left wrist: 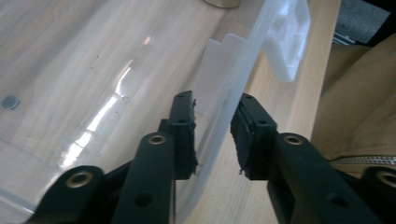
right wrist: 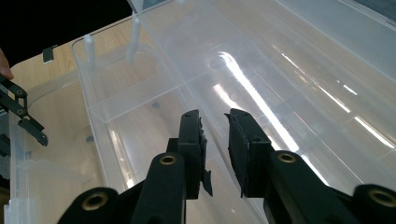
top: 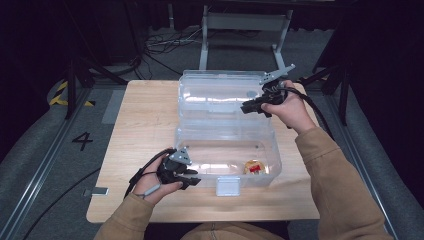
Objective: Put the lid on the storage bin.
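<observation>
Box (top: 227, 145) front wall between L gripper (left wrist: 212, 119) jaws, not yet pinched; R gripper (right wrist: 215, 135) clamps lid (top: 220, 92).

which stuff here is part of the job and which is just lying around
In the job:
clear plastic storage box
its open lid
white front latch
left gripper, jaws astride the box's front wall
right gripper, at the lid's edge

Lying about:
small red and yellow item inside the box
floor cables

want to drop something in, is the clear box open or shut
Open: the clear box has its lid swung up behind it, edge between the right gripper's jaws.
</observation>
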Demonstrator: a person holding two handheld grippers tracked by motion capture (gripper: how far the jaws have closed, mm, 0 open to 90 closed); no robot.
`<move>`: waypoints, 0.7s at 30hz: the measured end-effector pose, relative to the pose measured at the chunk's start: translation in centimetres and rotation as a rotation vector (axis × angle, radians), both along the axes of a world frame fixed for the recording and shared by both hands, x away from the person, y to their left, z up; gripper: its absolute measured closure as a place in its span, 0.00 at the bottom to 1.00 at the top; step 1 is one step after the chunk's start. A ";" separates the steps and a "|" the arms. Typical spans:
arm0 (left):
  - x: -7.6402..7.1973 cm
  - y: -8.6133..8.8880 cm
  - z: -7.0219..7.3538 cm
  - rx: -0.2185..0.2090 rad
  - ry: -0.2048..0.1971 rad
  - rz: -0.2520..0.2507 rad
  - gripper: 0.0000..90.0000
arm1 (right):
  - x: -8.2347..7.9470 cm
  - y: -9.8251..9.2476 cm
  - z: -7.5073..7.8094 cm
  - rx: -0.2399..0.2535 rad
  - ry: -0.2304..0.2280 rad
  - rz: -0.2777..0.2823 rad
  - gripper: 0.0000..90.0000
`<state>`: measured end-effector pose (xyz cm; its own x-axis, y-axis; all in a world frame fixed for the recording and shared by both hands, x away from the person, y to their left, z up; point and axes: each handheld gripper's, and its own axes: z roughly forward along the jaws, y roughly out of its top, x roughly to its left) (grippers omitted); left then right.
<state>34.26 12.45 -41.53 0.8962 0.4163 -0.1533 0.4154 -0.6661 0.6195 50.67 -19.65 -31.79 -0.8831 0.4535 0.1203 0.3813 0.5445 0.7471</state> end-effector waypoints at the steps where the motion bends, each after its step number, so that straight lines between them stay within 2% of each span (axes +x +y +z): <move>1: 0.1 -0.1 -0.2 0.000 -0.001 -0.007 0.80 | 0.0 0.0 0.0 0.000 0.000 0.000 0.84; 21: 0.0 -0.2 -0.4 -0.002 -0.008 -0.008 0.81 | -0.3 0.1 -0.1 0.018 0.015 0.008 0.87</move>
